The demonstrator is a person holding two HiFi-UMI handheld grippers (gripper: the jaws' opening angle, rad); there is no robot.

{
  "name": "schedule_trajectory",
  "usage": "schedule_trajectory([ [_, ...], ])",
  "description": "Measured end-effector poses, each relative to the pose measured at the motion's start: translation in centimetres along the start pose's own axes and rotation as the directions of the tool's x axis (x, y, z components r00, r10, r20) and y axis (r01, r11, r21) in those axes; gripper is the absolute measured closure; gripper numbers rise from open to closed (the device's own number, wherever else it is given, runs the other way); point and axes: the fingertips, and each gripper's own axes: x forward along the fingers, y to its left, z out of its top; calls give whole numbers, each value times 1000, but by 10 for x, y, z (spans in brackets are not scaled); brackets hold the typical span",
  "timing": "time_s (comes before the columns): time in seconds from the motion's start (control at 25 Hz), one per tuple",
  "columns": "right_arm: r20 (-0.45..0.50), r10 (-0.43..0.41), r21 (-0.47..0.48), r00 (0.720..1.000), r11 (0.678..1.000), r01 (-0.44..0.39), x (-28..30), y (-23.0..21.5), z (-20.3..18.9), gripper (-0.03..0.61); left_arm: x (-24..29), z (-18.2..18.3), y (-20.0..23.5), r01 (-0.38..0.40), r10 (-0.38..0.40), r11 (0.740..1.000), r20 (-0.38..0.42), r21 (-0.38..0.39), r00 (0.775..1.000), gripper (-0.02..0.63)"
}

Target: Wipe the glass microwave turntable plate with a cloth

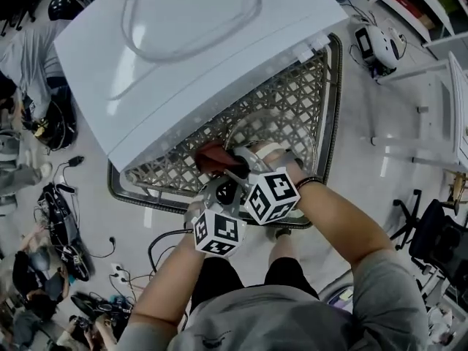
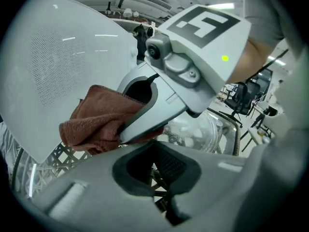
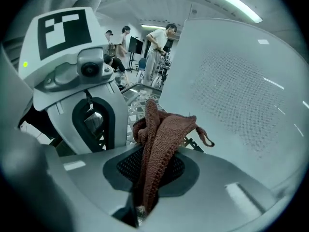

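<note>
Right gripper view shows the right tool [image 3: 147, 187] clamped narrow on a brown cloth [image 3: 161, 129], which stands up from the jaws at frame centre, beside a white microwave [image 3: 241, 105]. The left tool [image 2: 159, 178] has its jaws drawn close with nothing between them. The glass turntable plate [image 2: 207, 134] lies on the lattice counter [image 2: 67, 158], right of centre in the left gripper view, just beyond both tools and to the right of the cloth.

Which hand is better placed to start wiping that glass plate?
Right. The right gripper is clamped on the brown cloth, close by the glass plate; the left gripper holds nothing.
</note>
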Motion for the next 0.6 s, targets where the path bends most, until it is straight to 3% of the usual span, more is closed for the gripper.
schedule_trajectory([
  [0.24,-29,-1,-16,1000,1000,0,-12,2,-18,511,-1,-2,0,-4,4,1000,0,3,1000,615],
  [0.6,-129,-57,52,990,997,64,-91,0,-106,511,-2,-3,3,-7,7,1000,-4,-17,1000,615],
])
